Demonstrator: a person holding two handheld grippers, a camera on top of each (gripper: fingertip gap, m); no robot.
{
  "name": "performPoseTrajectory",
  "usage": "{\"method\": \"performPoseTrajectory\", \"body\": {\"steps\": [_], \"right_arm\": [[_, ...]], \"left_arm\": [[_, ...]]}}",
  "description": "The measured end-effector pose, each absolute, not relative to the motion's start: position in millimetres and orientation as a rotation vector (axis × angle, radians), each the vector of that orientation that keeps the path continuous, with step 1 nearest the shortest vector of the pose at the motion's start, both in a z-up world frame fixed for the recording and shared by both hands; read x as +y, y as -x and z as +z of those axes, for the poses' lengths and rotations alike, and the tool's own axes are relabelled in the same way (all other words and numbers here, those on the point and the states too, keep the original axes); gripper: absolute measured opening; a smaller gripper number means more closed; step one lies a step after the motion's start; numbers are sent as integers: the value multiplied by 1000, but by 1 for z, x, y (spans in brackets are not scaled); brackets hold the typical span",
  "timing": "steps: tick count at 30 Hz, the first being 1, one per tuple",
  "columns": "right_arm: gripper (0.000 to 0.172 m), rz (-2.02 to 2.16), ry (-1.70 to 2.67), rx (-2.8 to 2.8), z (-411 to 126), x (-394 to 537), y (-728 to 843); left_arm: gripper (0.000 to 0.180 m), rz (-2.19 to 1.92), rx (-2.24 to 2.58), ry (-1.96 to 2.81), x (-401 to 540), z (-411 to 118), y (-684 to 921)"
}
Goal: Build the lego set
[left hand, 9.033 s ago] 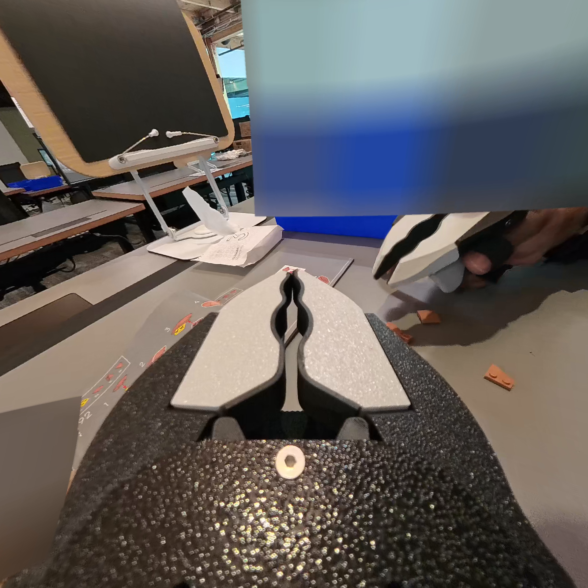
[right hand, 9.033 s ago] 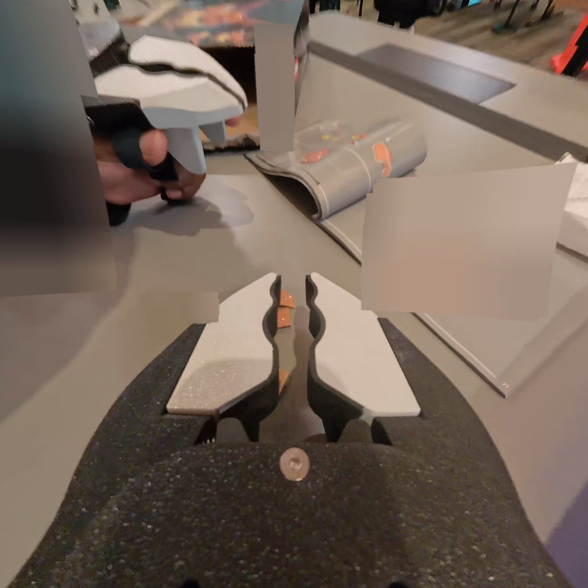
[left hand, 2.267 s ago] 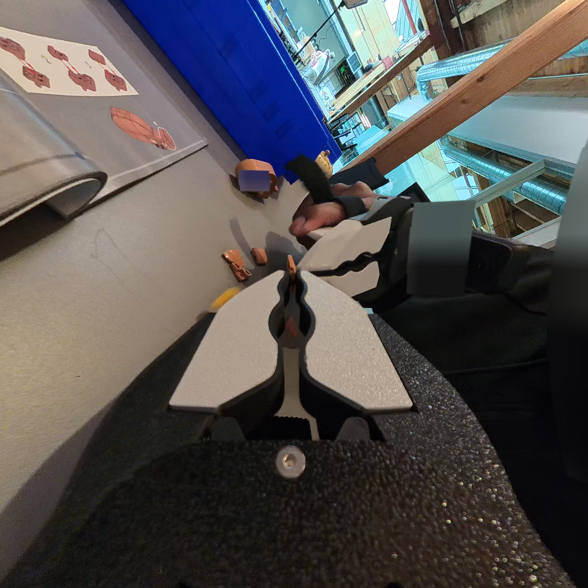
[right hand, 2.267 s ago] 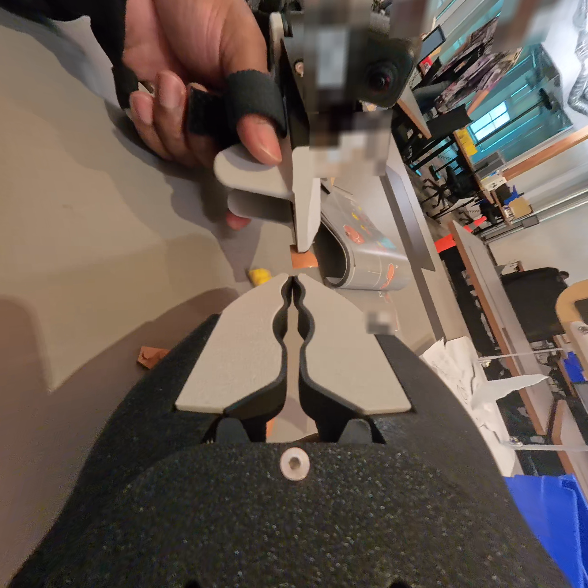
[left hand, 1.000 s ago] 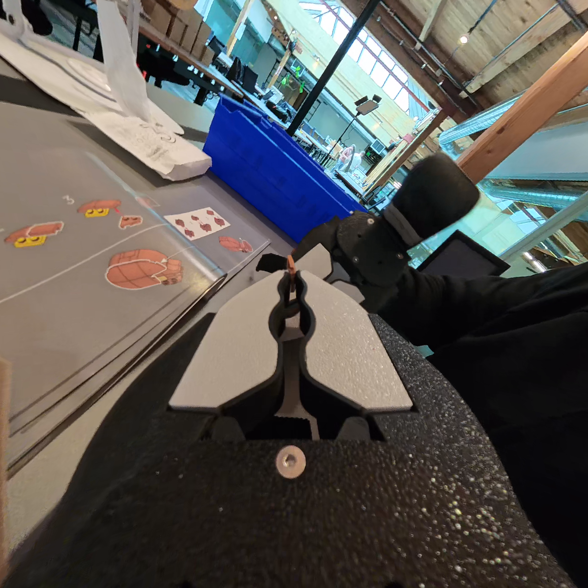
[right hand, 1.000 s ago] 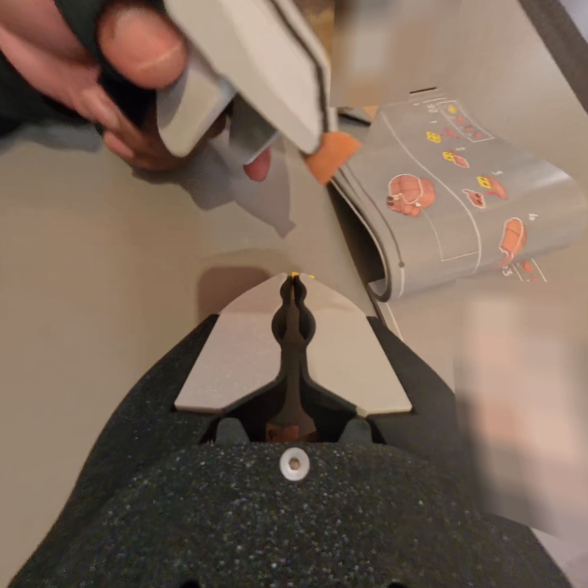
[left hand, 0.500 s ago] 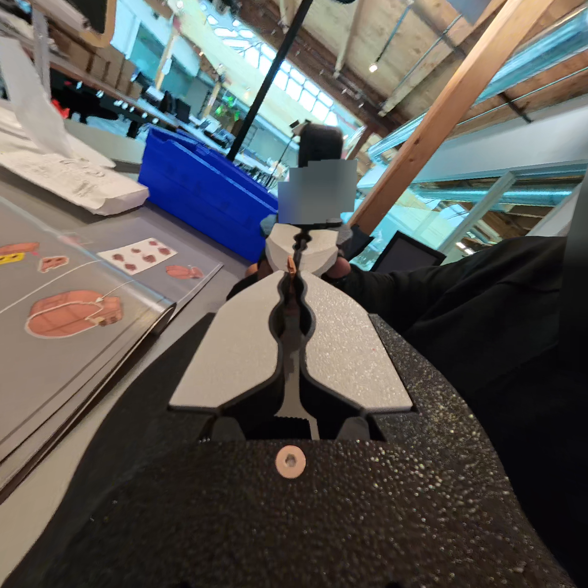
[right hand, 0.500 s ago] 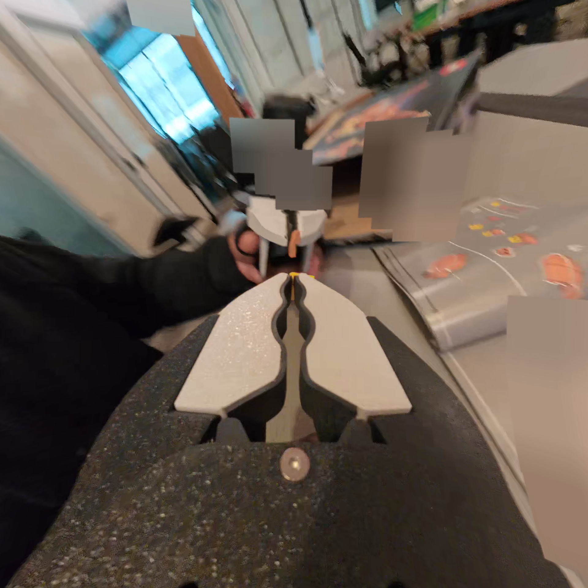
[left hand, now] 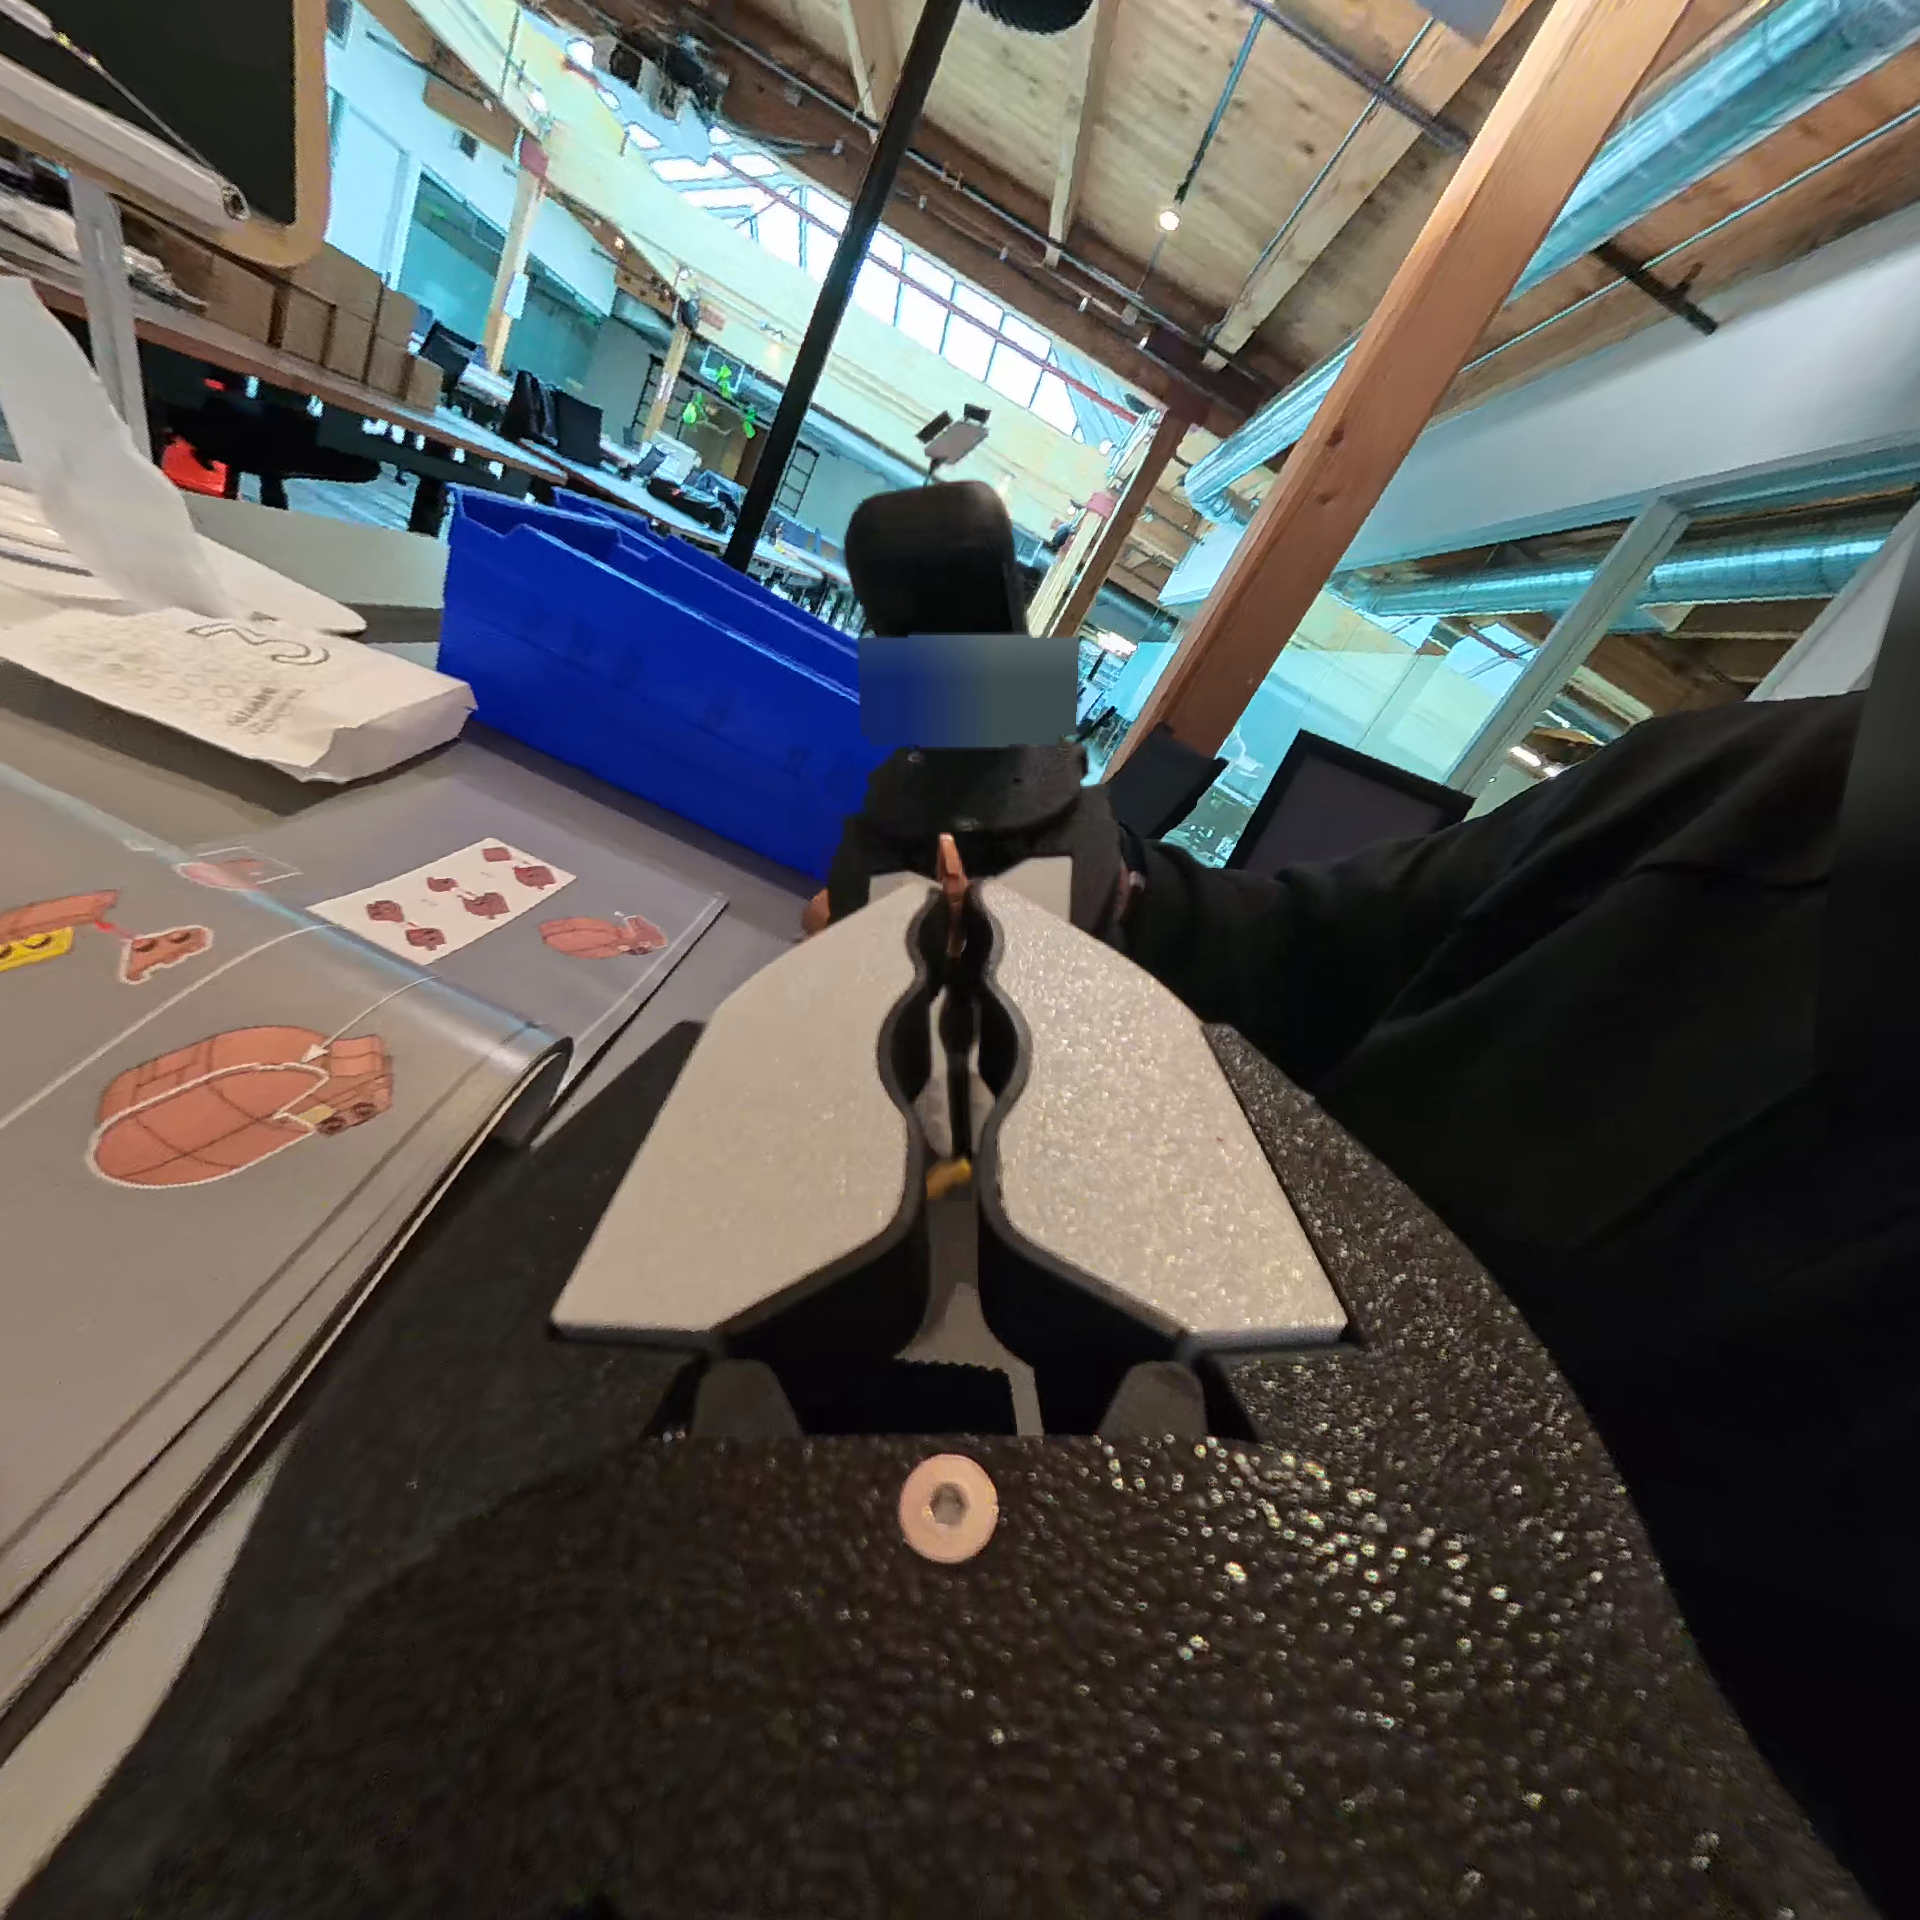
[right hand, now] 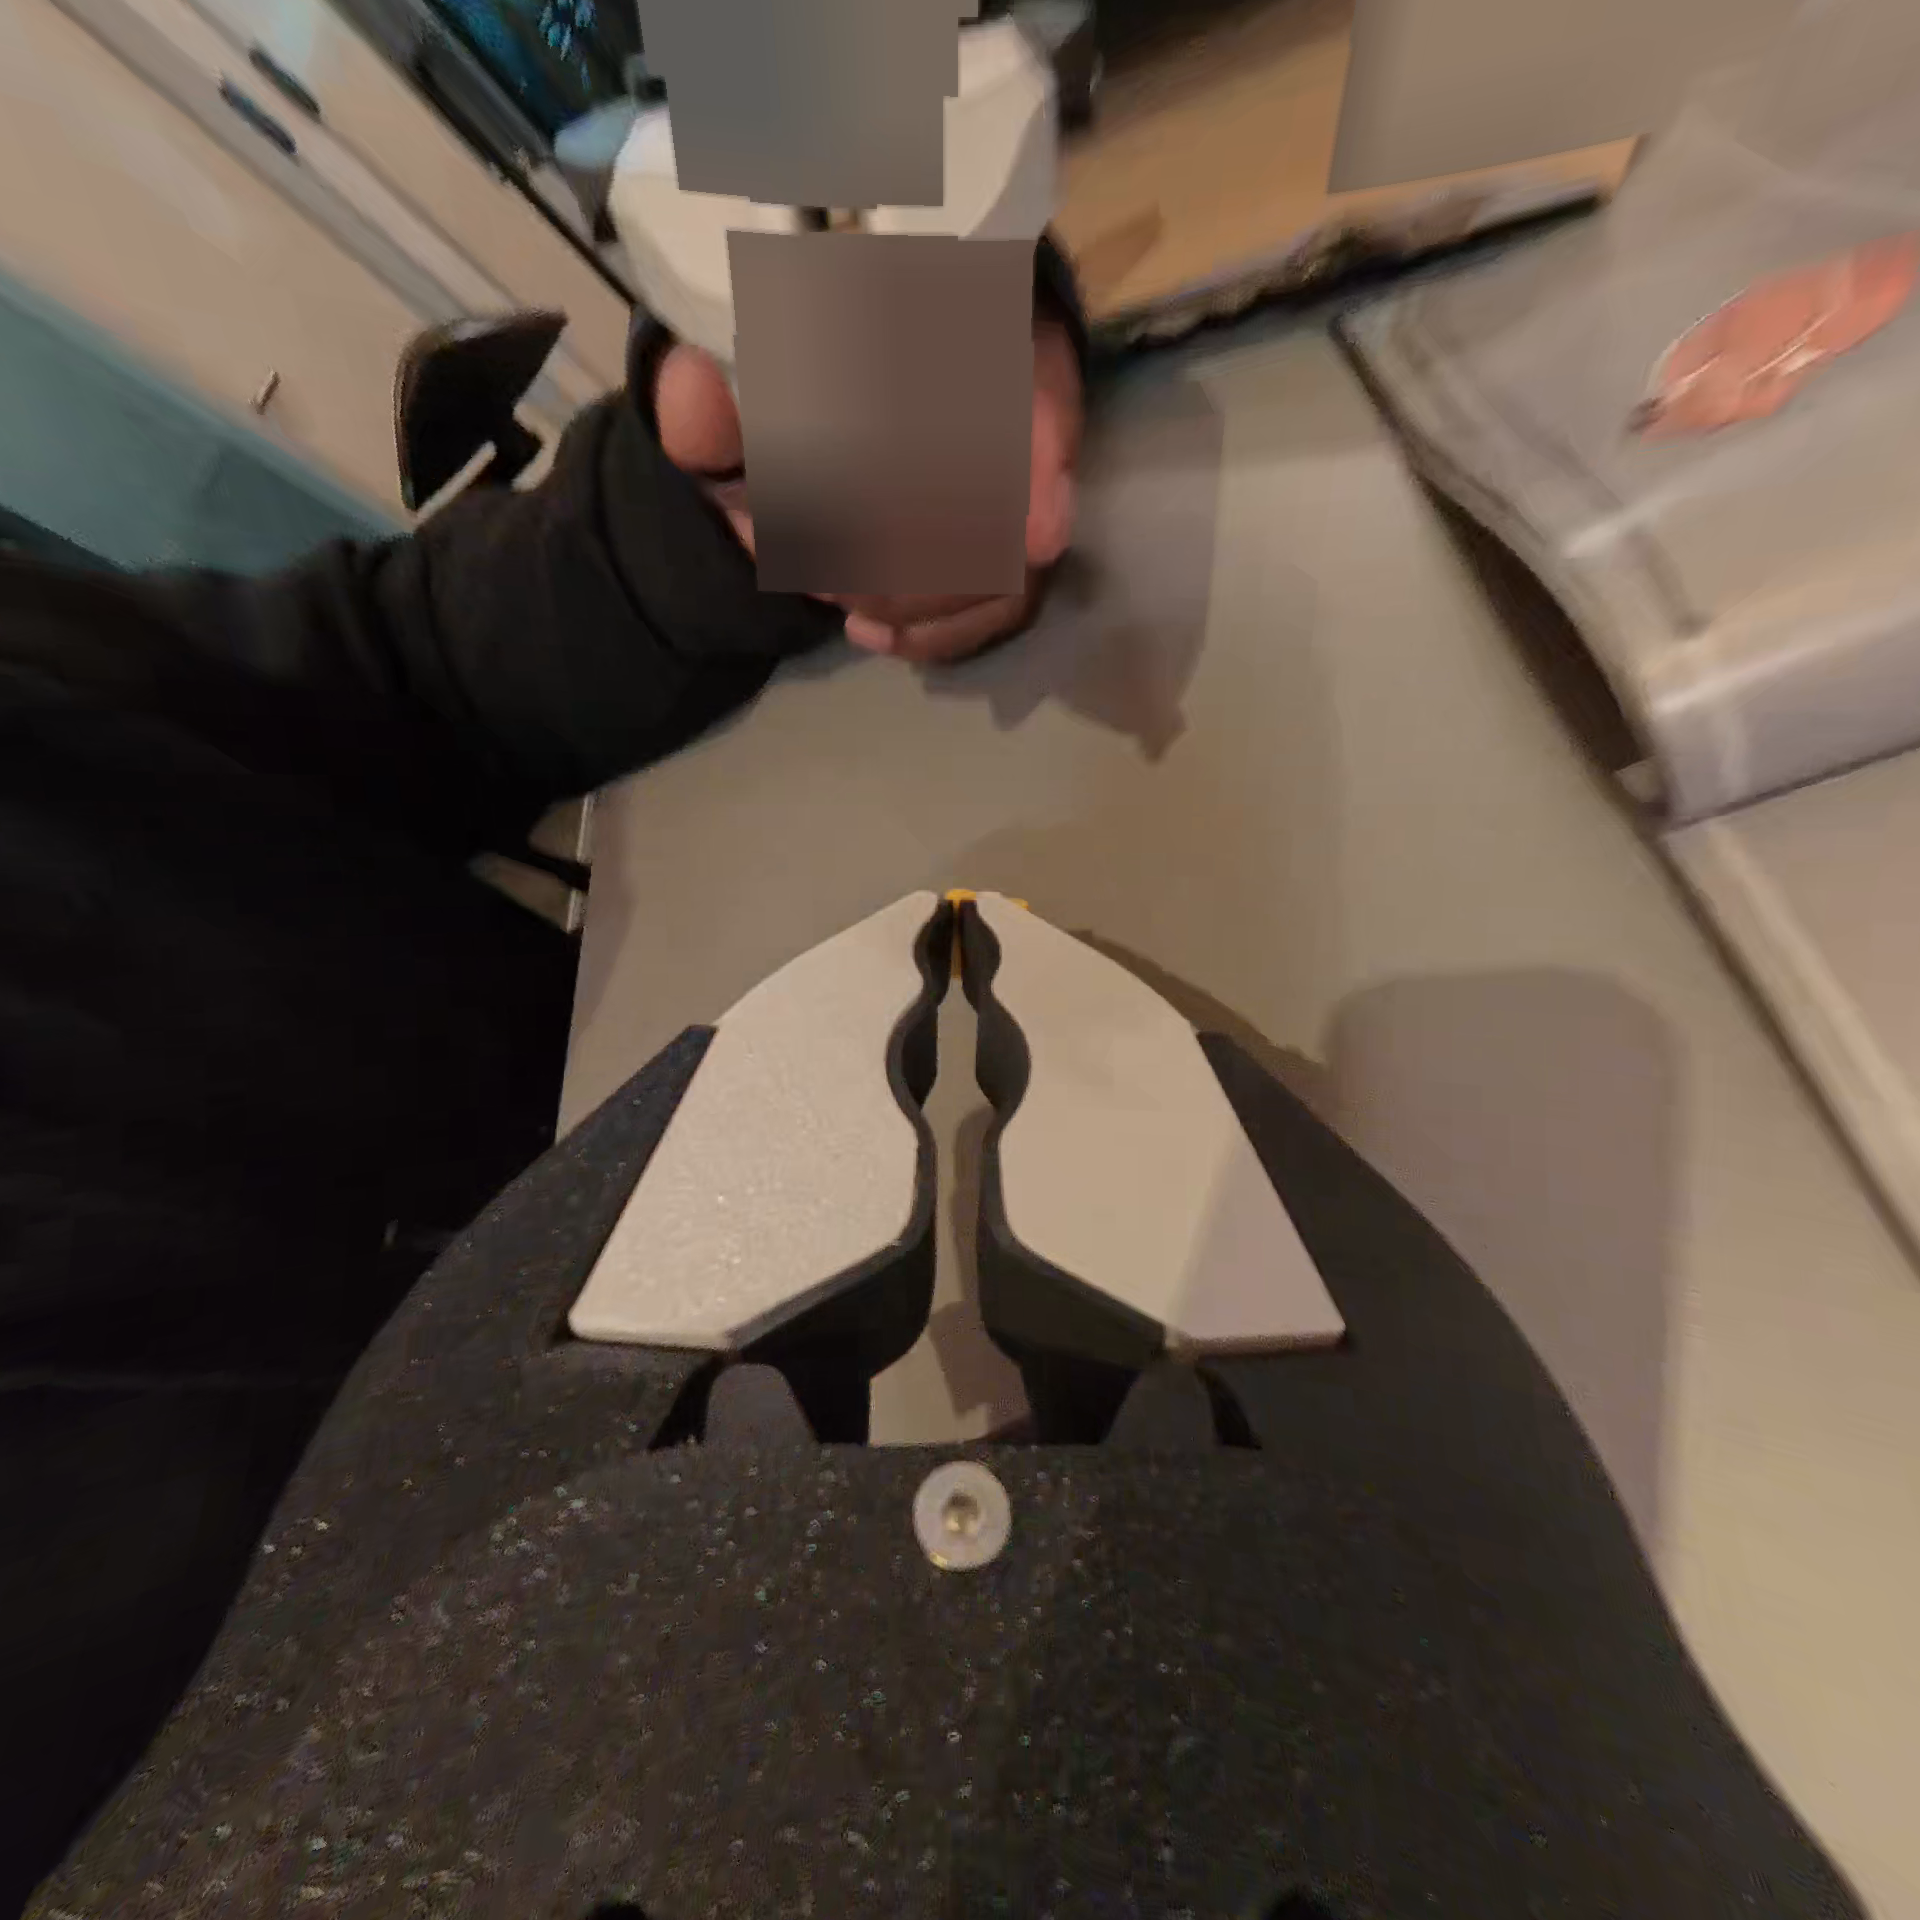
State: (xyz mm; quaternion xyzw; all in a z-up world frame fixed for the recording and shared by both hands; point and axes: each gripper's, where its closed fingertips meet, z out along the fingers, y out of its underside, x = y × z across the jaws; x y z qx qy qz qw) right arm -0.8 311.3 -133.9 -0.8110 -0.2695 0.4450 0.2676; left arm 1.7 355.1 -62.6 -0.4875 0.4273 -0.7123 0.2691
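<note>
Here both tools are closed down on very small toy-brick pieces. The left tool [left hand: 949, 902] pinches a thin reddish-brown plate [left hand: 947, 871] edge-on, only a sliver standing above its fingertips, and is held up over the grey surface [left hand: 665, 831] beside the open instruction booklet [left hand: 312, 1039]. Right behind it, almost nose to nose, is the dark body of the other tool, with a blue bin [left hand: 623, 665] farther back. The right tool [right hand: 957, 906] is nipped onto a tiny yellow piece [right hand: 957, 896] that barely peeks past the tips, low over the surface [right hand: 831, 831], with the person's left hand [right hand: 935, 623] ahead of it and the curled booklet page [right hand: 1714, 623] to the right. As a judgement, the risk lies in how little of each piece is gripped: the plate is caught by its edge, so any sideways push could twist it or flick it out, and the yellow piece looks to have hardly any purchase. With the tools this near each other, a small misalignment could knock a piece loose onto the surface.
</note>
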Motion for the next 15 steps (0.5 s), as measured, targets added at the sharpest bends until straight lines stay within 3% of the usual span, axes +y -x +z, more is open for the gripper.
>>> {"method": "performPoseTrajectory", "body": {"steps": [5, 15], "right_arm": [[1, 1441, 2043, -694, -105, 300, 10], [1, 1380, 2189, -642, -128, 301, -4]], "left_arm": [[3, -1808, 1306, 1410, 347, -82, -6], [3, -1370, 1802, 1833, 322, -159, 9]]}}
